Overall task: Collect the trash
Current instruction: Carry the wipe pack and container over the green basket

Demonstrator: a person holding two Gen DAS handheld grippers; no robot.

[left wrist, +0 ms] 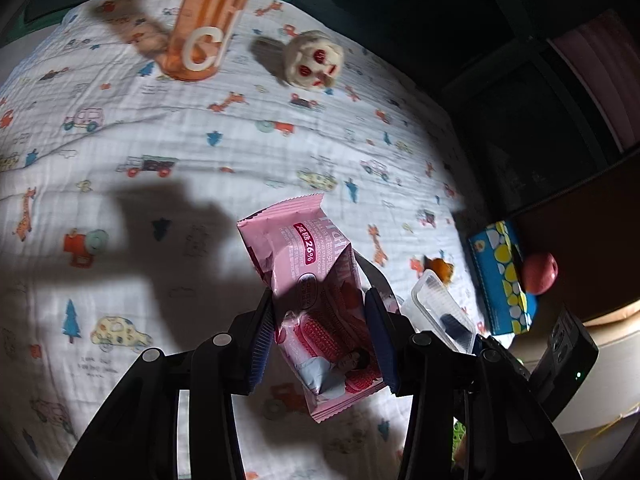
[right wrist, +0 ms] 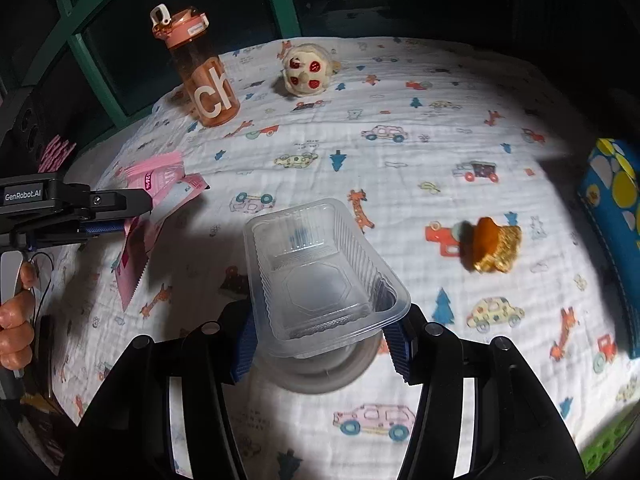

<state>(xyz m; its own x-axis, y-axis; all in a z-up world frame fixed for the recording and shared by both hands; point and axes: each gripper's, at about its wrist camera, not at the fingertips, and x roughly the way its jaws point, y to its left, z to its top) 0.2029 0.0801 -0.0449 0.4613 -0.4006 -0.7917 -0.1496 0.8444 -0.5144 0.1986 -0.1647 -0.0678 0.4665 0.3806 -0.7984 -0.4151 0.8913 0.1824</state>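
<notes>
My left gripper (left wrist: pixel 318 334) is shut on a pink snack wrapper (left wrist: pixel 316 292) and holds it above the patterned cloth (left wrist: pixel 180 152). The wrapper also shows at the left of the right wrist view (right wrist: pixel 160 200), in the left gripper's (right wrist: pixel 120 212) grip. My right gripper (right wrist: pixel 324 340) is shut on a clear plastic tray (right wrist: pixel 320 272), held tilted above the cloth (right wrist: pixel 400 160). The tray also shows at the right of the left wrist view (left wrist: pixel 444 312).
An orange water bottle (right wrist: pixel 200 68) (left wrist: pixel 204 28) and a cream plush toy (right wrist: pixel 306 70) (left wrist: pixel 316 58) stand at the far side. A brown-and-gold cupcake toy (right wrist: pixel 494 246) lies right of the tray. A blue patterned box (right wrist: pixel 616 216) (left wrist: pixel 504 276) sits at the right edge.
</notes>
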